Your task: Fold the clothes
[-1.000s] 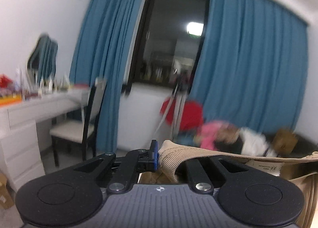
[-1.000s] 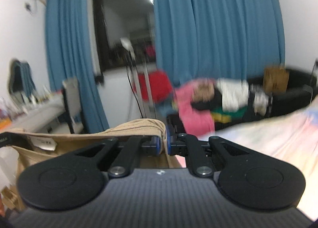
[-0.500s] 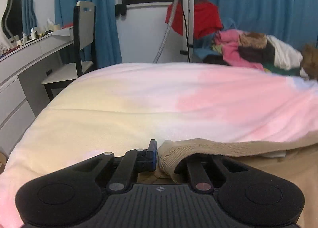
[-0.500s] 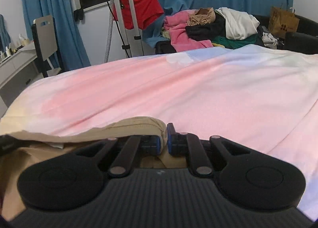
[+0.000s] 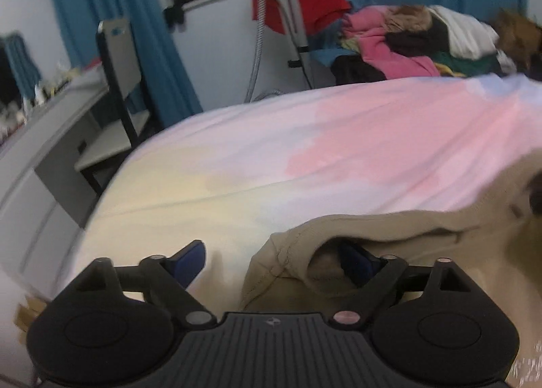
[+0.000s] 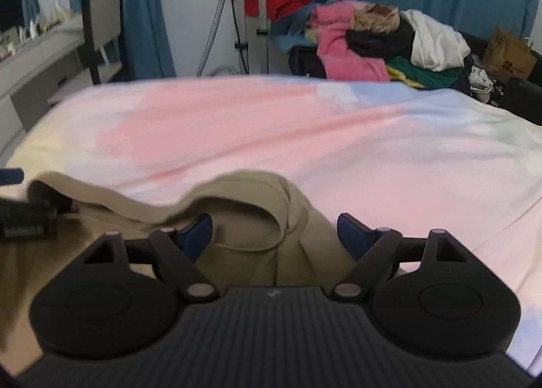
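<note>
Both grippers let go since half a second back, when each was pinching the tan garment's edge. Left gripper (image 5: 271,261) now has its fingers spread wide, with the garment (image 5: 389,239) slumped on the bed (image 5: 338,151) and its bunched hem draped over the right-hand finger. Right gripper (image 6: 274,230) is spread too, and a raised fold of the cloth sits between its fingers without being squeezed, the rest trailing off past the left finger.
</note>
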Demonstrator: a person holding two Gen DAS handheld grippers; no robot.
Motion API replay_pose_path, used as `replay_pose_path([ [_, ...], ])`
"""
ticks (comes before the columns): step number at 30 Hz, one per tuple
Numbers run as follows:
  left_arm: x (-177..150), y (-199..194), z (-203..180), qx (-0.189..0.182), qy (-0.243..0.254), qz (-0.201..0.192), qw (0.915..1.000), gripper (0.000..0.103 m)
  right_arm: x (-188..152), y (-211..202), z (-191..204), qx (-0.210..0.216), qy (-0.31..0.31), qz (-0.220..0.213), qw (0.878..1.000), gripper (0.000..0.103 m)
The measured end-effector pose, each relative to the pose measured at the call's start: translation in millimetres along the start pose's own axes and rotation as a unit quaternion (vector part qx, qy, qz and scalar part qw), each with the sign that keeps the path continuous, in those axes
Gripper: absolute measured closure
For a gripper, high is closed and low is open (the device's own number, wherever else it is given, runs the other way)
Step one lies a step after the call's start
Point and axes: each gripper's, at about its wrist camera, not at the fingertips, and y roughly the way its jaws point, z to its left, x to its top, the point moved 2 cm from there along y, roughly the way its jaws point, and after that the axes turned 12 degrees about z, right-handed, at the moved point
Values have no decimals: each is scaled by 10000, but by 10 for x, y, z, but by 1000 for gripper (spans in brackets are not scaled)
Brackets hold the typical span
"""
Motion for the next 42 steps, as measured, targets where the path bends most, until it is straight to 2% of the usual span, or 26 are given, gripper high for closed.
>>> replay_pose_path([
  [5,-57,-409,-41,-155,252,-388,9988,4,-47,-340,-3,269,136,-363,9989,21],
  [10,-354,-1076,62,-732,-217,-870,9933,3,-321,-885,15,469,252,-839,9950,21],
  [14,-819,-1637,164,-1124,-658,-1121,9851,3,-751,-1431,77,627,313,-1256,9896,21],
  [20,-1770,-2482,281,-1286,-1060,-1563,9736,3,-1557,-2238,160,810,447,-1802,9793,21],
  [22,-2108,-2666,343,-1478,-1231,-1600,9682,3,-1844,-2448,138,990,715,-1896,9742,21],
  [24,-2408,-2783,388,-1524,-1384,-1526,9666,3,-2097,-2593,91,1141,922,-1976,9693,21],
  [28,-2836,-2797,551,-1546,-1800,-1115,9650,4,-2493,-2785,31,1251,1123,-2063,9639,21],
  [32,-3075,-2564,888,-1846,-2691,-614,9432,8,-2718,-2798,-71,1201,1262,-2082,9624,21],
  [36,-3186,-2165,1165,-1619,-3469,-220,9236,13,-2771,-2584,-167,1234,1498,-1802,9643,21],
  [39,-3257,-1857,1337,-1671,-3998,-29,9012,19,-2730,-2422,-175,1148,1561,-1618,9676,21],
  [42,-3249,-1656,1428,-1723,-4119,-26,8948,21,-2688,-2296,-200,1145,1601,-1590,9675,21],
])
